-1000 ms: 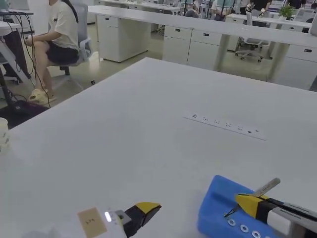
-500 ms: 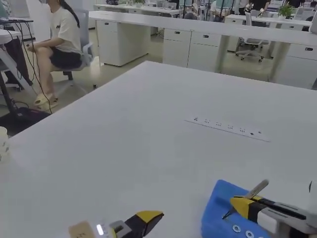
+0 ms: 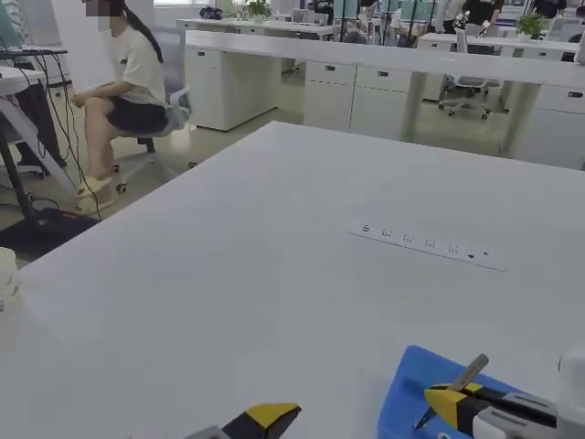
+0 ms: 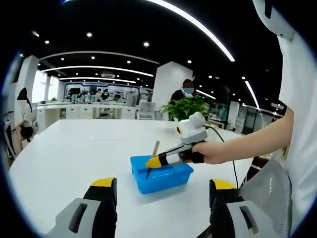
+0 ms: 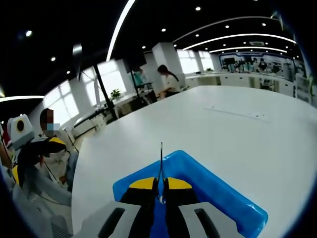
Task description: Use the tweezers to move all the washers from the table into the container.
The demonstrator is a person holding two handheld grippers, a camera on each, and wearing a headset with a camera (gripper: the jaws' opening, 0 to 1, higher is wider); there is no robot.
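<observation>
**Office counter: tweezers poised over the blue container**

White counter [image 3: 274, 274] runs bare toward rows of desks. The right claw [image 5: 159, 184] is clenched on the tweezers [image 5: 161, 157], whose tips point down over the blue container [image 5: 213, 191] at the near edge. The left claw [image 4: 163, 184] hangs released and empty beside it. Pale specks inside the container may be washers, too small to tell. This looks like the drop-off step. Next comes finding any remaining washer and lowering the tips precisely.
</observation>
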